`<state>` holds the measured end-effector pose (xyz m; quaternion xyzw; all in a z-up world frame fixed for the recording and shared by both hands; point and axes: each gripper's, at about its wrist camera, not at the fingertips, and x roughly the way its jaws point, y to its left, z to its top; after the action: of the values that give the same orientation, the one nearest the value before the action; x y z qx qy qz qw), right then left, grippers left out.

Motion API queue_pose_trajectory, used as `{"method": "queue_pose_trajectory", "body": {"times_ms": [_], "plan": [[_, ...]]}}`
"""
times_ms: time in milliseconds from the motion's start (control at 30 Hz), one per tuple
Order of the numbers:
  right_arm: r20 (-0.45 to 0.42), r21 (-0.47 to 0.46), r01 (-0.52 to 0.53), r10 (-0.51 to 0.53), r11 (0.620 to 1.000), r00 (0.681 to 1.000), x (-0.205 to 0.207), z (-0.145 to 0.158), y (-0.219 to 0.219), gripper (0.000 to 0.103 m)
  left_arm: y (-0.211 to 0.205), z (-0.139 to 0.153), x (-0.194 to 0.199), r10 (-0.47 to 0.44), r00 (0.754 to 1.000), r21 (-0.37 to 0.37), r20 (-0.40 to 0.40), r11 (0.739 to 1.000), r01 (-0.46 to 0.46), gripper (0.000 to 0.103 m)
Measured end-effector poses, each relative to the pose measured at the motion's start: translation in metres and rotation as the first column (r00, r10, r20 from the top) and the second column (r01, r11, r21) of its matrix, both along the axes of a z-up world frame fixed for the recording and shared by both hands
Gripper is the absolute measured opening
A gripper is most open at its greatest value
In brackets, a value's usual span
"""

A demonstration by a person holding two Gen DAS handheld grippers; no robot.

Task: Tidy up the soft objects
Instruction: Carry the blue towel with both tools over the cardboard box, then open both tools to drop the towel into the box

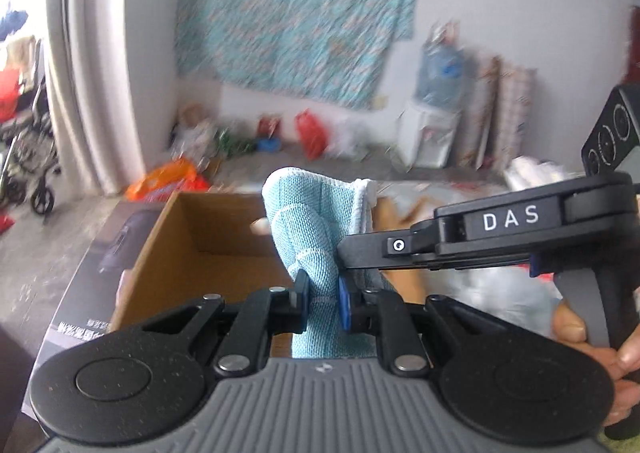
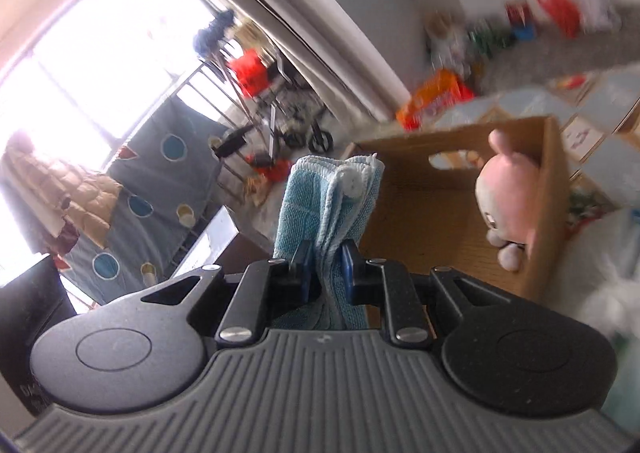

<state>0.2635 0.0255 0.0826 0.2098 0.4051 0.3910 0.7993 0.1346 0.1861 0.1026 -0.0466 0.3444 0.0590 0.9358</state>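
Observation:
A light blue folded cloth (image 1: 308, 229) stands upright, pinched by both grippers above an open cardboard box (image 1: 188, 257). My left gripper (image 1: 323, 303) is shut on the cloth's lower part. My right gripper (image 1: 348, 257) reaches in from the right in the left wrist view and grips the same cloth. In the right wrist view my right gripper (image 2: 326, 269) is shut on the cloth (image 2: 328, 205), whose white-edged end points up. A pink and white plush toy (image 2: 506, 205) lies inside the box (image 2: 420, 213) against its right wall.
The box sits on a dark printed carton (image 1: 92, 277). White plastic bags (image 1: 500, 293) lie to the right. Clutter and bags (image 1: 308, 133) line the far wall under a hanging teal cloth (image 1: 296, 13). A wheeled cart (image 1: 28, 157) stands at the left by the window.

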Motion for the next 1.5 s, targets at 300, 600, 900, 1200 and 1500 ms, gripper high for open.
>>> {"method": "queue_pose_trajectory", "body": {"times_ms": [300,600,900,1200,1500], "plan": [[-0.24,-0.085,0.017,-0.038,0.996,0.97,0.096,-0.072,0.071,0.015,0.065,-0.052,0.095,0.075,0.967,0.059,-0.242,0.996,-0.063,0.015],[-0.38,-0.068,0.036,-0.059,0.997,0.923,0.142,-0.126,0.101,0.015,0.096,-0.093,0.132,0.153,0.931,0.145,-0.332,0.983,-0.11,0.015],[-0.422,-0.073,0.025,-0.053,0.997,0.905,0.152,-0.15,0.121,0.016,0.107,-0.112,0.146,0.229,0.893,0.206,-0.387,0.966,-0.158,0.024],[-0.416,-0.059,0.027,-0.049,0.998,0.908,0.155,-0.152,0.131,0.022,0.093,-0.108,0.142,0.194,0.905,0.217,-0.378,0.969,-0.118,0.056],[-0.315,0.02,0.107,-0.096,0.994,0.944,0.128,-0.102,0.092,0.033,0.07,-0.064,0.105,0.176,0.941,0.174,-0.289,0.976,-0.129,0.081]]}}
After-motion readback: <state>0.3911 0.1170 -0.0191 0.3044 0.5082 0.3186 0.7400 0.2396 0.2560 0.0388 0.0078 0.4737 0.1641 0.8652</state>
